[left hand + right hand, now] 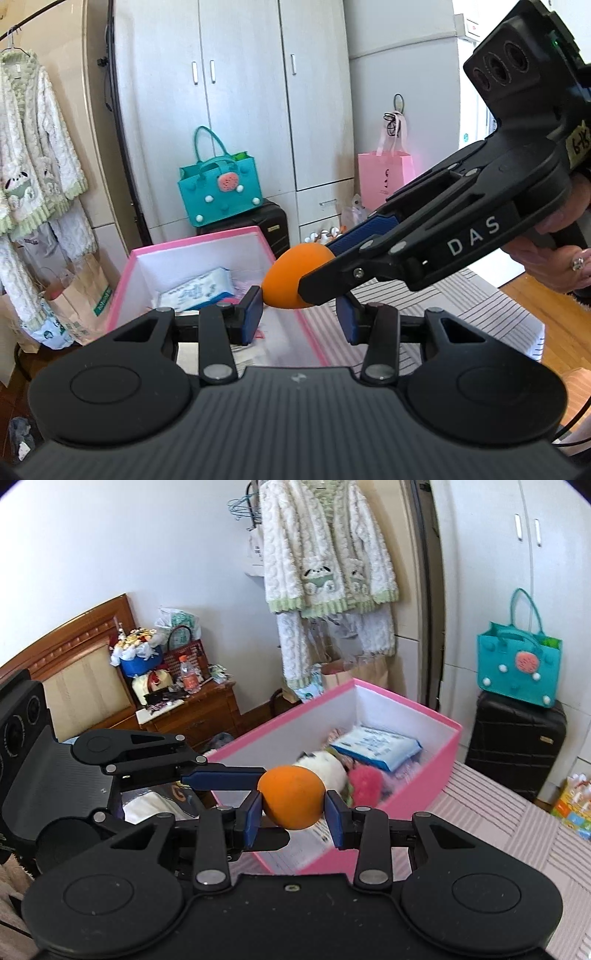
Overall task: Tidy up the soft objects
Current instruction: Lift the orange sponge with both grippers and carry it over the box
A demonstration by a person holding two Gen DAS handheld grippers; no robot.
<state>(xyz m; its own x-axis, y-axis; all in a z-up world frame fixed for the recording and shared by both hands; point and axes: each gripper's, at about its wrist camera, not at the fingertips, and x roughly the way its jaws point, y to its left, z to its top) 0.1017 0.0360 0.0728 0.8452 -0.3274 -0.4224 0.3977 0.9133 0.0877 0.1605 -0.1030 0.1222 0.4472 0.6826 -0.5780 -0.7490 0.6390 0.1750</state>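
So the soft orange egg-shaped foam ball sits pinched between the right gripper pads, jaws mostly closed on it. Left gripper touches it too, not clearly clamping. Pink open cardboard box lies just beyond.

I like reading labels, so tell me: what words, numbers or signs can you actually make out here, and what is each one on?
"DAS": white letters on the side of the right gripper.
"6-13", roughly: handwritten tag on that gripper; uncertain.
Green print on the paper bag: too blurred to read.
Print on the tissue pack in the pink box: too small.
Pink bag logo and bottle label: unreadable.
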